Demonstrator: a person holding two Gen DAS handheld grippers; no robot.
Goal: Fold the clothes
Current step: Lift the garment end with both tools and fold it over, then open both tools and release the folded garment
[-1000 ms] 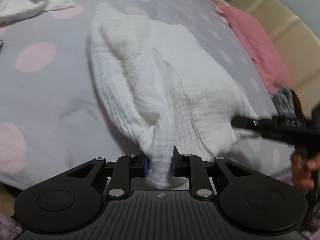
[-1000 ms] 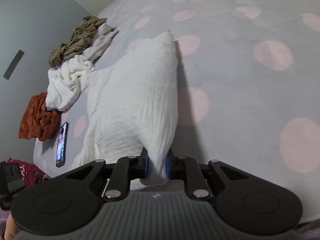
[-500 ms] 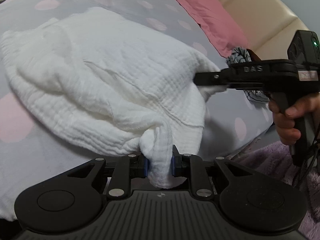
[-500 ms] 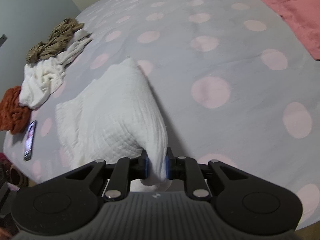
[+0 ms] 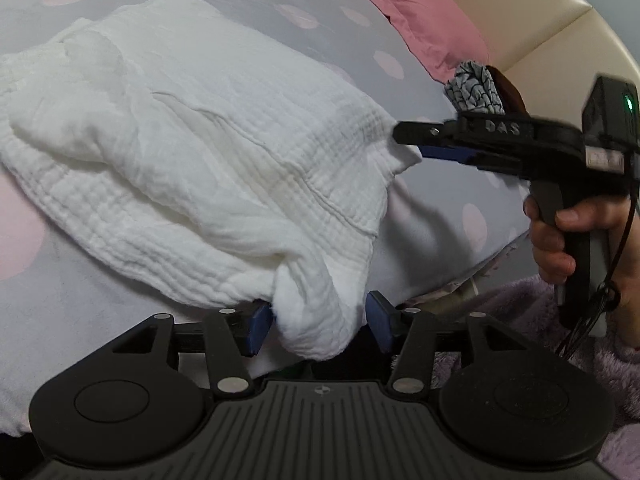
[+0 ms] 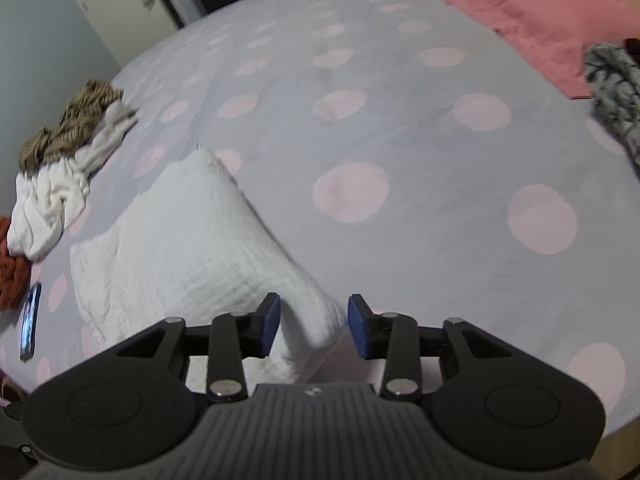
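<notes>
A white crinkled garment (image 5: 192, 152) lies folded on the grey bedspread with pink dots (image 6: 400, 152). My left gripper (image 5: 318, 322) is at its near corner, jaws opening; the corner bunch (image 5: 316, 320) sits loose between the blue pads, which stand apart from it. My right gripper (image 6: 314, 326) is at the other near corner (image 6: 312, 328) of the garment (image 6: 188, 248), jaws also opening, with the cloth between the pads and no longer pinched. In the left wrist view the right gripper (image 5: 404, 138) reaches in from the right, held by a hand (image 5: 560, 236).
A pile of white, brown and rust clothes (image 6: 60, 168) lies at the far left of the bed, with a phone (image 6: 30, 328) near it. A pink pillow (image 6: 520, 12) and a grey patterned cloth (image 6: 616, 92) lie at the right. The bed's edge runs just under the grippers.
Both grippers carried their corners of the white garment across the bed, then let go: the jaws that pinched the cloth now stand apart around it.
</notes>
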